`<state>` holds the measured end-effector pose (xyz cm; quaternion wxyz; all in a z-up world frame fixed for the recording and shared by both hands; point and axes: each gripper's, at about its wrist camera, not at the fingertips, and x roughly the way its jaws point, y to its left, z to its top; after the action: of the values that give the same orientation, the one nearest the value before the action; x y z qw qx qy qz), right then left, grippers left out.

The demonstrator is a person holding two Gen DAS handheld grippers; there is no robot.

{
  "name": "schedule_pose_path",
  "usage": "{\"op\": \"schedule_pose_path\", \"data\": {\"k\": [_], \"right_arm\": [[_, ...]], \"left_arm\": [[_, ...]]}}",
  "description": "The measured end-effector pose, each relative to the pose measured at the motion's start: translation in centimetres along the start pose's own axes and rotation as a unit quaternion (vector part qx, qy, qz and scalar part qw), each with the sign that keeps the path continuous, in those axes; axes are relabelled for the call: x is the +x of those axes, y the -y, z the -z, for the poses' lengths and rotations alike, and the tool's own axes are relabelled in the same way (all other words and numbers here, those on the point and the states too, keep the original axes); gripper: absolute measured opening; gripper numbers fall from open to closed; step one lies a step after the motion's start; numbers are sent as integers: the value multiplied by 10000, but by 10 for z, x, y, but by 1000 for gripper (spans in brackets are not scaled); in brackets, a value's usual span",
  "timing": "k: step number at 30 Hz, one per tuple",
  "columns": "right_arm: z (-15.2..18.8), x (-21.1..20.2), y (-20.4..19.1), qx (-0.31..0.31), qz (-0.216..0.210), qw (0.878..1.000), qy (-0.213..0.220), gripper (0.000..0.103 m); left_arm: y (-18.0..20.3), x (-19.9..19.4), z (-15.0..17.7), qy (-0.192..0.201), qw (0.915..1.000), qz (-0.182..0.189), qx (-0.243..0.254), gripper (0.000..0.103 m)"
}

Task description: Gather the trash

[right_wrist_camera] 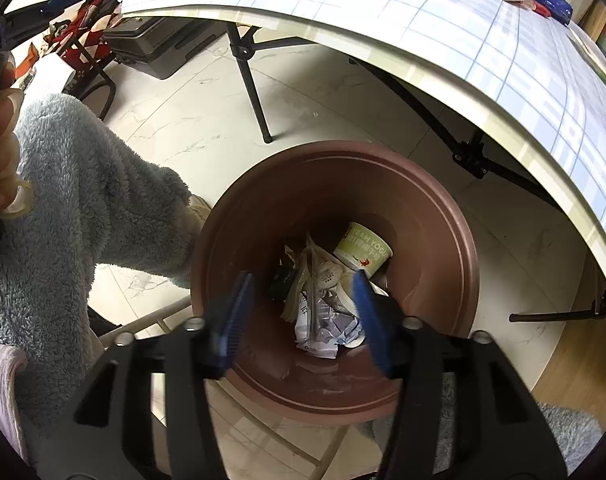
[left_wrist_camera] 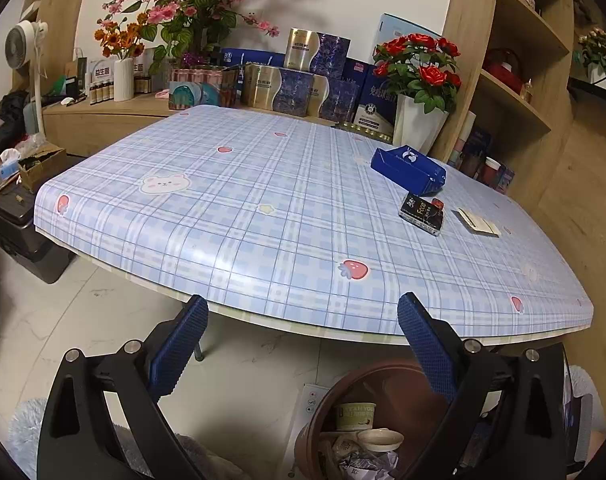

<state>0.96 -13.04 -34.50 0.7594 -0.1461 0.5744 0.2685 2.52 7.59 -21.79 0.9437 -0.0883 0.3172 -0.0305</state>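
Inside one brown bin (right_wrist_camera: 431,216), one yogurt cup (right_wrist_camera: 363,249) (green), crumpled wrappers (right_wrist_camera: 327,320)

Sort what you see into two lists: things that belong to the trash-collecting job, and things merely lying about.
Job:
brown trash bin
yogurt cup in it
crumpled wrappers in it
black tissue pack
paper packet
blue box

Lying about:
rose vase
gift boxes
fan
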Motion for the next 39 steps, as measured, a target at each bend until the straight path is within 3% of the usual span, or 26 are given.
{"op": "schedule_pose_path", "data": {"k": [4,8,16,24,35,39], "right_arm": [[-2,-9,4,88,137,9997,196,91],[-5,-28,14,352,382,9965,650,97],[-5,-67,45,1052,519,9812,1534,97],[-2,-109,81,1595,525,9576,2343,97],[-7,-142,133,1780,898,9423,2689,97],[-6,-148,157,2036,954,9343,2766,97]], "left_arm": [[2,1,1,-13,10000,-6,51,93],[3,2,1,-36,10000,-16,56,93],[10,6,4,-111,9998,-10,151,93],[24,11,4,-210,9993,26,308,93],[65,26,-25,-273,9962,165,812,93],[82,38,-45,-369,9944,373,913,93]]}}
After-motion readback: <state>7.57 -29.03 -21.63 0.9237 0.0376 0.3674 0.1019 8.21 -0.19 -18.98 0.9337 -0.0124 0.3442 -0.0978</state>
